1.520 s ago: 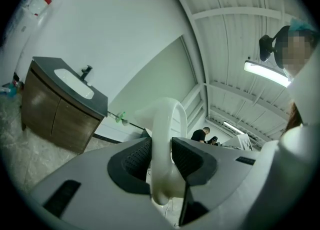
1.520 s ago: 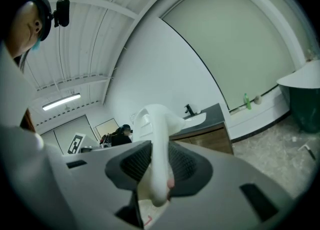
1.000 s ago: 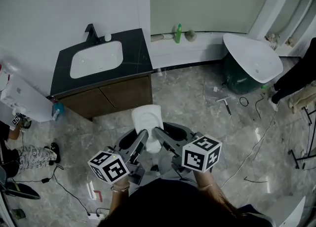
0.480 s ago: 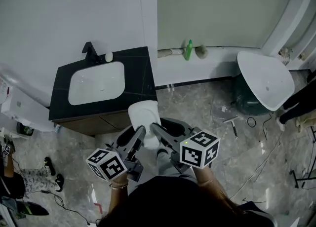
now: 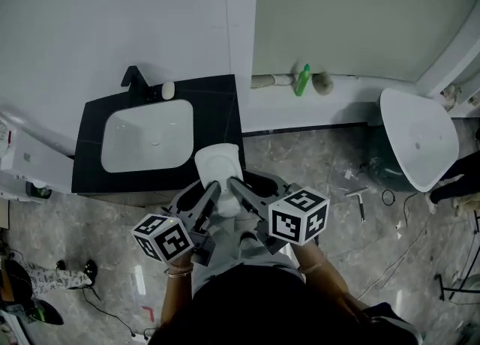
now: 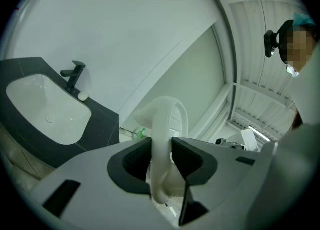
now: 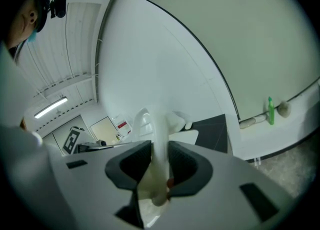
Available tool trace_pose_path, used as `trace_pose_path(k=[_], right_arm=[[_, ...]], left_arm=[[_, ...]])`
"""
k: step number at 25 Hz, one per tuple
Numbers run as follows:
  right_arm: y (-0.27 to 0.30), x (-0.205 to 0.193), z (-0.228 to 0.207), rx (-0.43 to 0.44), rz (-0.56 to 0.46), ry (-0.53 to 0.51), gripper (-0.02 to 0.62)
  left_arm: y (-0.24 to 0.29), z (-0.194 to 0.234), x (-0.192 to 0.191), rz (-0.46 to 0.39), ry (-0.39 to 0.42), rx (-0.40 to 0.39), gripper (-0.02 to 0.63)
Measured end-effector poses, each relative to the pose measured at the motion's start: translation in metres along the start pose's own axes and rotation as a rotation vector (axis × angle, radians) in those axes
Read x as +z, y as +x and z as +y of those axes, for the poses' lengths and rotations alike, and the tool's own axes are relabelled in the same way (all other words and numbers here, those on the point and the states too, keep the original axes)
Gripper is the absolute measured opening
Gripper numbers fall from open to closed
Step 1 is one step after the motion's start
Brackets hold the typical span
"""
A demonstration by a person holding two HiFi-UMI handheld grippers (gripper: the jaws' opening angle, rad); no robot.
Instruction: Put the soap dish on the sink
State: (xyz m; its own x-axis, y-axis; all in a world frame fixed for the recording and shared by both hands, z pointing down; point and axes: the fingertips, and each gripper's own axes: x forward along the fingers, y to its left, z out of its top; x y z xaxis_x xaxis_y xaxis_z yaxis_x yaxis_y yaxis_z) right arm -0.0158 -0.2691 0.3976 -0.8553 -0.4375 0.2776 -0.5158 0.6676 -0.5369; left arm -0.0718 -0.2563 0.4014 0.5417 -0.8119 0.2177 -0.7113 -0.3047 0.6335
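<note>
The white soap dish [image 5: 220, 165] is held between both grippers, just in front of the black counter's [image 5: 222, 111] near right corner. My left gripper [image 5: 213, 190] is shut on the soap dish's [image 6: 162, 124] left rim. On the other side my right gripper [image 5: 233, 186] is shut on the dish's [image 7: 152, 134] right rim. The white sink basin [image 5: 147, 135] lies to the left in the counter, with a black faucet [image 5: 136, 79] and a small white object [image 5: 168, 90] behind it.
A white ledge [image 5: 330, 103] along the green wall carries a green bottle [image 5: 301, 79] and a pipe. A white basin-shaped fixture [image 5: 418, 138] stands on the marble floor at right, with cables and a small tool [image 5: 359, 202] nearby. A white appliance [image 5: 22, 157] sits left of the counter.
The view has closed in on the counter: the soap dish, still held by both grippers, has gone from over the floor to the counter's front right corner.
</note>
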Motion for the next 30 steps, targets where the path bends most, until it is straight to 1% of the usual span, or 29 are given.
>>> trace_pose_path(k=[6, 14, 22, 26, 30], right_arm=[[0.070, 0.023, -0.056, -0.026, 0.054, 0.020, 0.118], [0.187, 0.035, -0.140, -0.065, 0.149, 0.111, 0.118], [0.244, 0.016, -0.196, -0.138, 0.236, 0.168, 0.118], [0.262, 0.003, -0.223, -0.171, 0.278, 0.202, 0.118], [0.276, -0.009, -0.240, -0.189, 0.316, 0.231, 0.118]], left_arm=[[0.057, 0.066, 0.031, 0.041, -0.036, 0.015, 0.130], [0.134, 0.183, 0.061, 0.142, -0.118, 0.082, 0.130], [0.179, 0.253, 0.049, 0.229, -0.201, 0.099, 0.130], [0.199, 0.280, 0.037, 0.278, -0.239, 0.116, 0.130], [0.210, 0.300, 0.026, 0.318, -0.272, 0.136, 0.130]])
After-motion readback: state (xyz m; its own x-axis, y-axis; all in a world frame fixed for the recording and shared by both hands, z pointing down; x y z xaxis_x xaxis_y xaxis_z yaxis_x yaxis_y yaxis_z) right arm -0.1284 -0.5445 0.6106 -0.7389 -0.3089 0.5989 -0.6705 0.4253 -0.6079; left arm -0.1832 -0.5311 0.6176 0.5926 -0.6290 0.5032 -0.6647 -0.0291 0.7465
